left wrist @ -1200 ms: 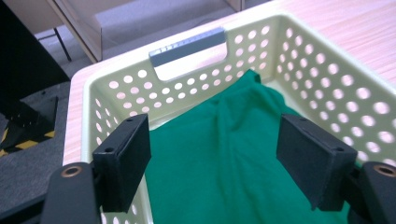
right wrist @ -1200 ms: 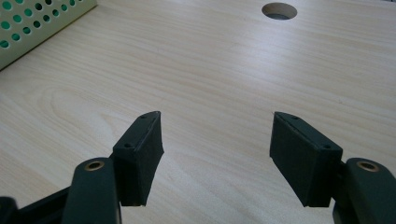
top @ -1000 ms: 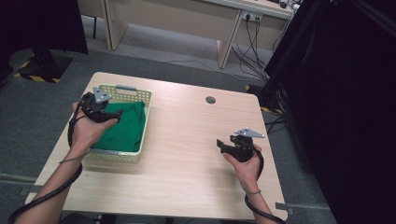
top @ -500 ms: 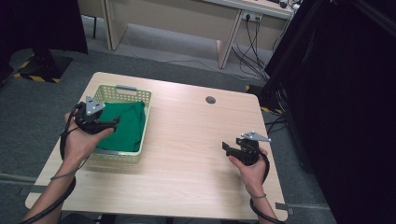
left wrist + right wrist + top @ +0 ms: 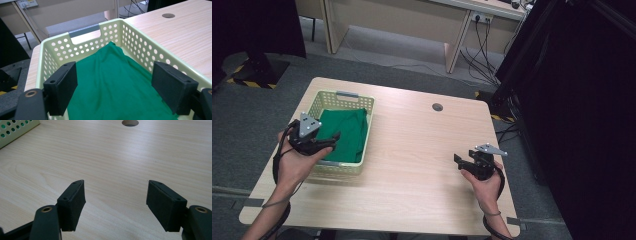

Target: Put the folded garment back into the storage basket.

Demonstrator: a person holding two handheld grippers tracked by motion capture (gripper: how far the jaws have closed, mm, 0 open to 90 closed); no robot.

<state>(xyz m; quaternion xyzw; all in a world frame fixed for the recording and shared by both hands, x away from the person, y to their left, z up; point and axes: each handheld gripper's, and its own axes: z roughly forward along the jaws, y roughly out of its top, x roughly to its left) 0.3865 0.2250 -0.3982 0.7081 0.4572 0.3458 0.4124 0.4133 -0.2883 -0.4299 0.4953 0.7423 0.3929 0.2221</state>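
Observation:
A pale green perforated basket (image 5: 343, 95) stands on the left part of the wooden table (image 5: 412, 150), and a green cloth (image 5: 348, 131) lies loosely inside it. My left gripper (image 5: 331, 140) hovers at the basket's near-left edge, pointing over the cloth. In the left gripper view the left gripper (image 5: 115, 82) is open, with the cloth (image 5: 110, 62) and the basket rim (image 5: 82, 31) beyond its jaws and nothing pinched. My right gripper (image 5: 459, 160) is low over the right part of the table, pointing left. In the right gripper view the right gripper (image 5: 116, 200) is open over bare wood.
A round cable hole (image 5: 437, 107) sits near the table's far edge, also the cable hole (image 5: 130, 122) in the right gripper view. A desk with hanging cables (image 5: 484, 45) stands beyond the table, and a dark curtain (image 5: 582, 125) rises on the right. Grey carpet surrounds the table.
My left hand has drawn back from over the basket's far-left part toward its near-left edge. My right hand has drifted a little to the right. Both grippers stay open.

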